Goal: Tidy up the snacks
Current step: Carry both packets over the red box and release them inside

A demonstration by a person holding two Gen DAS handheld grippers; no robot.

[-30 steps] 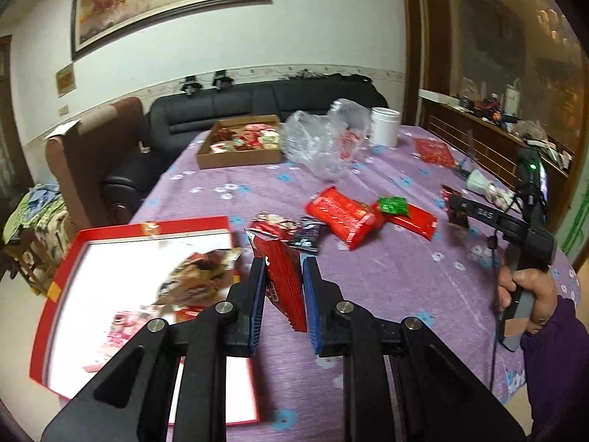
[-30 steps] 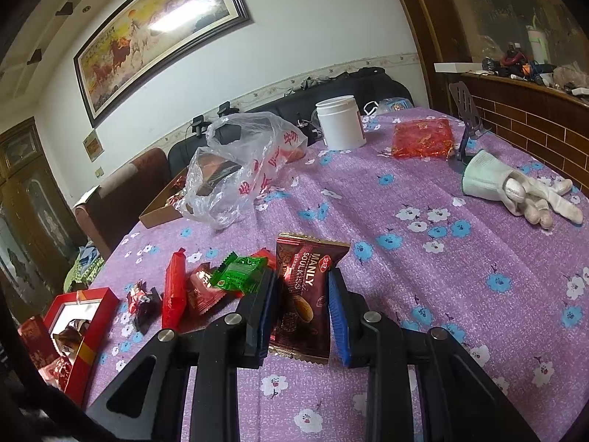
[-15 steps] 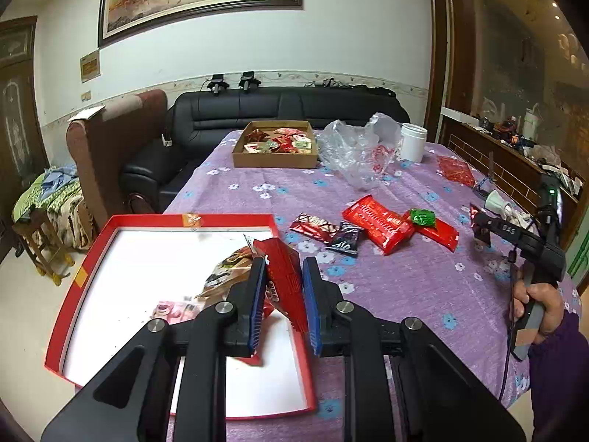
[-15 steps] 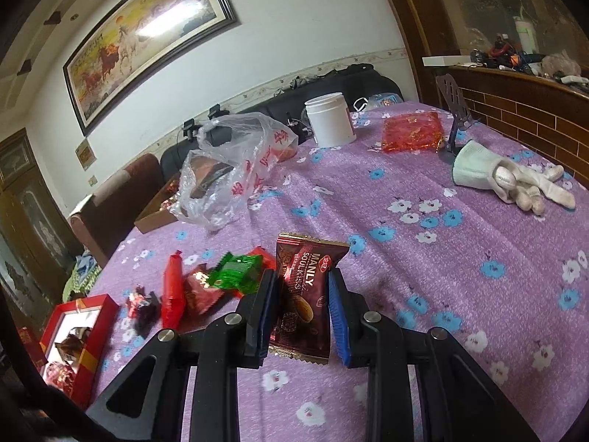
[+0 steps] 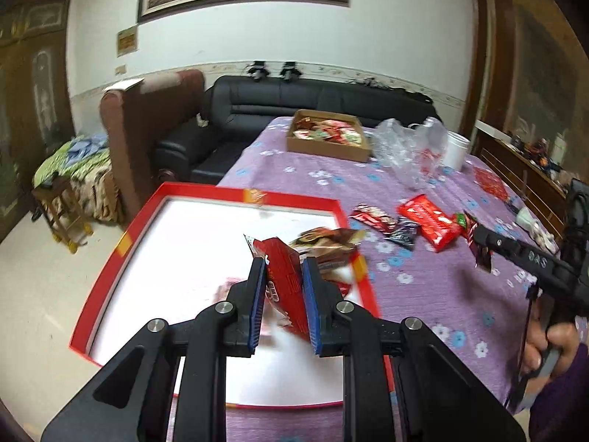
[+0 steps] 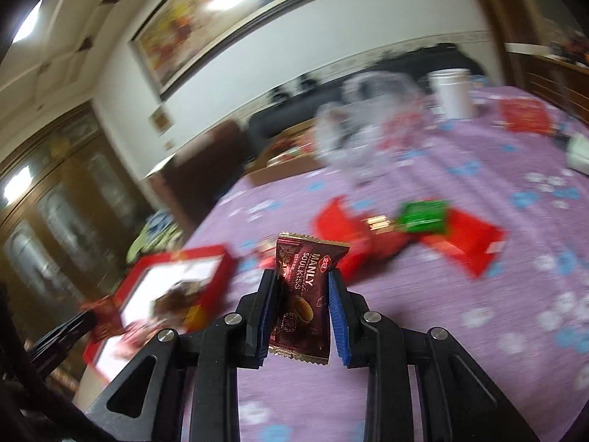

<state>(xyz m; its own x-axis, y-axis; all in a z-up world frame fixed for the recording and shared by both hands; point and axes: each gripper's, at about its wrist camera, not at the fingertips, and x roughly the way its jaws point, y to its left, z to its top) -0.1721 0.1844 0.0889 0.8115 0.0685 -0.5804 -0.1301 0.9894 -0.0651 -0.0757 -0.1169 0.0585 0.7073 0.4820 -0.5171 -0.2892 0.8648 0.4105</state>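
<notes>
My left gripper (image 5: 283, 269) is shut on a red snack packet (image 5: 283, 276) and holds it above the white inside of a red-rimmed tray (image 5: 206, 199), where several snacks (image 5: 324, 243) lie. My right gripper (image 6: 302, 283) is shut on a dark brown Manly snack packet (image 6: 302, 302) above the purple flowered tablecloth (image 6: 478, 294). The right gripper with its packet also shows in the left wrist view (image 5: 482, 243). Loose red packets (image 5: 429, 221) and a green sweet (image 6: 423, 215) lie on the cloth. The right wrist view is blurred.
A cardboard box of snacks (image 5: 327, 136), a crumpled clear plastic bag (image 5: 408, 151) and a white jar (image 5: 456, 151) stand at the table's far end. A black sofa (image 5: 279, 110) and a brown armchair (image 5: 147, 129) lie beyond. The tray overhangs the table's left edge.
My left gripper has moved left over the tray with the red packet. My right gripper has swung left towards the tray with the brown packet, blurring its view.
</notes>
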